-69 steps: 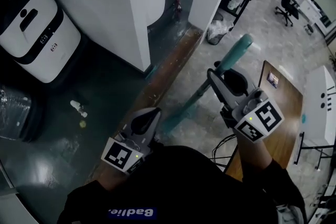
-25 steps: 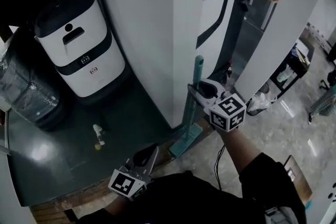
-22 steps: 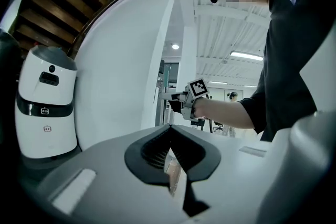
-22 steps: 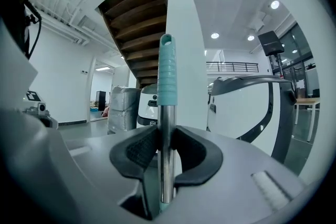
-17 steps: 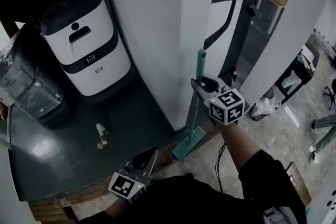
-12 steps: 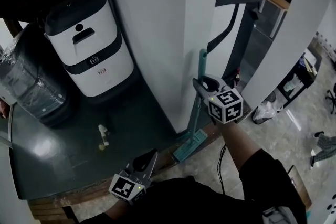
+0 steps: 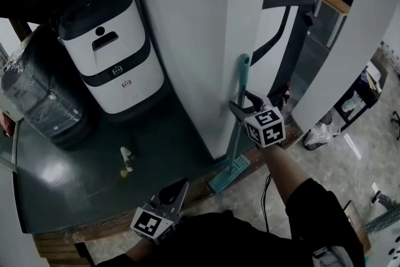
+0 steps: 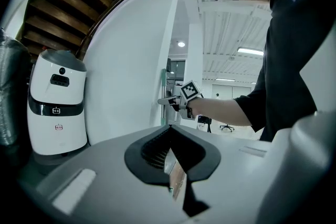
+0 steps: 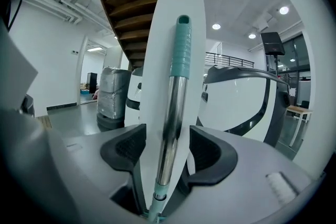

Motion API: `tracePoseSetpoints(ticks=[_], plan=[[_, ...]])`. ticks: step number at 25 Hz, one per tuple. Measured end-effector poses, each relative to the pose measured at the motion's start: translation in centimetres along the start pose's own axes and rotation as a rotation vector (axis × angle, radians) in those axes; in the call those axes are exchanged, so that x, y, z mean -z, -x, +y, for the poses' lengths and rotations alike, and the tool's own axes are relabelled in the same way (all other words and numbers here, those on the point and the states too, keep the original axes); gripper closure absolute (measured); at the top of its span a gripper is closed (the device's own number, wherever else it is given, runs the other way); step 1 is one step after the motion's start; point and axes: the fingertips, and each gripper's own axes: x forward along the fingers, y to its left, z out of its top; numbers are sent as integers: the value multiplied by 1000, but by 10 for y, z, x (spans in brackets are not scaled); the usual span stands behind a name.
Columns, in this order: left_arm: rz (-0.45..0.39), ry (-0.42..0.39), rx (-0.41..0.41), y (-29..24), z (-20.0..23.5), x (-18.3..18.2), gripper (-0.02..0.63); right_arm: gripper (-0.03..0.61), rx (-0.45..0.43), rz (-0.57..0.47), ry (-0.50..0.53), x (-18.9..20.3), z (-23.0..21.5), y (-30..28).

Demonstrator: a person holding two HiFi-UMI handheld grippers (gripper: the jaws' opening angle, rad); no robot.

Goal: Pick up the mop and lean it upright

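Just spread the right tool (image 7: 240,104) wide: straddles the shaft of the teal-gripped, steel-shafted flat mop (image 7: 234,142) without pressing it, with the pads clear on either side, so grips nothing. Leaves the mop close to upright and unheld, with the teal grip end at 12 o'clock from the tool against the corner of the tall white pillar (image 7: 187,40) and the flat head at 6 o'clock on the floor at the pillar's foot. Shows the same lean as half a second back, only released. Holds the left tool (image 7: 181,186) low at 7 o'clock, jaws together on nothing. Looks nearly done; calls only for a straight backward withdrawal, since nudging the shaft risks a slide along the smooth pillar.
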Motion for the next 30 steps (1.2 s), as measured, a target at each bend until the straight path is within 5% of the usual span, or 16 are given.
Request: tracePoseSetpoints(ticks=[23, 30], plan=[[-5, -11, 117, 11, -9, 1, 594, 318, 85, -18, -72, 8, 6, 50], [-18, -9, 188, 20, -11, -2, 594, 372, 144, -20, -94, 15, 19, 74]])
